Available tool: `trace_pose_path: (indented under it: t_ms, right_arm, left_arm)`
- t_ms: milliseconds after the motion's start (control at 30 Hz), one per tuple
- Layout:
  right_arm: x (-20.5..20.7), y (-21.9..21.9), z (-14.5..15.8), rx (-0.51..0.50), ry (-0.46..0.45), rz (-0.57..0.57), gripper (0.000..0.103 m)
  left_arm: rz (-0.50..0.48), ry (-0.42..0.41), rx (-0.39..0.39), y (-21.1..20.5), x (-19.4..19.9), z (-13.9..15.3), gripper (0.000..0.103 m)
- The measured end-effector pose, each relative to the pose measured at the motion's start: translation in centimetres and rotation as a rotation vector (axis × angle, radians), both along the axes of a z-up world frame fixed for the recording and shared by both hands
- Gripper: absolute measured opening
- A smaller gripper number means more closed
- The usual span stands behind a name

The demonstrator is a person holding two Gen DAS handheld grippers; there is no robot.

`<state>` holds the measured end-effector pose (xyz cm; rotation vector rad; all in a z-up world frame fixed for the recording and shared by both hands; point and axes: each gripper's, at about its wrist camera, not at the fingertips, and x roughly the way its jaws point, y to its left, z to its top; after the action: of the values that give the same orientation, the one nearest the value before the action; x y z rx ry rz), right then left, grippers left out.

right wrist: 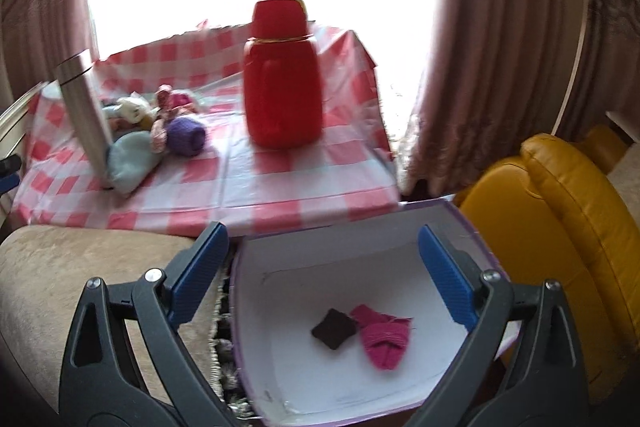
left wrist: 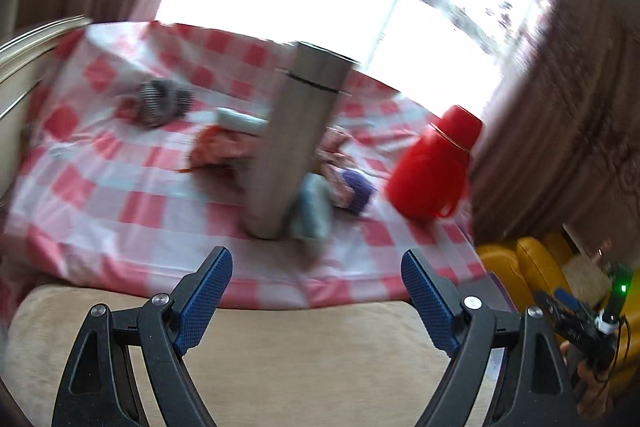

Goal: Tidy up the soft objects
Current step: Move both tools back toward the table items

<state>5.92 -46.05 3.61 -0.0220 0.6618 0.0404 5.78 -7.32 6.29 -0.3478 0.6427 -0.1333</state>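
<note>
Both my grippers hang with jaws spread wide and nothing between them. My right gripper sits over the white box below the table edge, where a pink knit piece and a dark square piece already lie on its floor, touching each other. The rest of the soft pile is on the checked tablecloth, clustered around the base of the steel flask. From my left gripper it lies straight ahead and slightly up the table; from my right it lies well off to the left, beyond the box. I judge my left gripper is the nearer one. The closest piece, a pale blue bundle, touches the flask's right side, its long axis running toward me. A purple roll lies just right of it, open end facing right toward the red jug.
</note>
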Motion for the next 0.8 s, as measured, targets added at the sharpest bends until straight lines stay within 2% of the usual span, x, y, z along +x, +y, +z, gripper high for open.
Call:
trace_pose_path:
  t_ms: [167, 500, 633, 800]
  right_arm:
    - [1.1, 2.0, -0.2, -0.003, 0.013, 0.057, 0.097]
    - [5.3, 6.5, 0.0, -0.013, 0.022, 0.133, 0.097]
    - [7.2, 8.2, 0.1, -0.019, 0.014, 0.169, 0.097]
    - [10.0, 10.4, -0.2, -0.035, 0.015, 0.224, 0.097]
  left_arm:
    - [0.068, 0.009, -0.035, 3.6, 0.0, -0.4, 0.087]
    - [0.16, 0.023, 0.006, 8.8, 2.4, -0.3, 0.085]
    - [0.187, 0.013, 0.048, 10.5, 4.2, 0.3, 0.085]
    - [0.205, 0.009, 0.053, 12.2, 6.9, 0.6, 0.085]
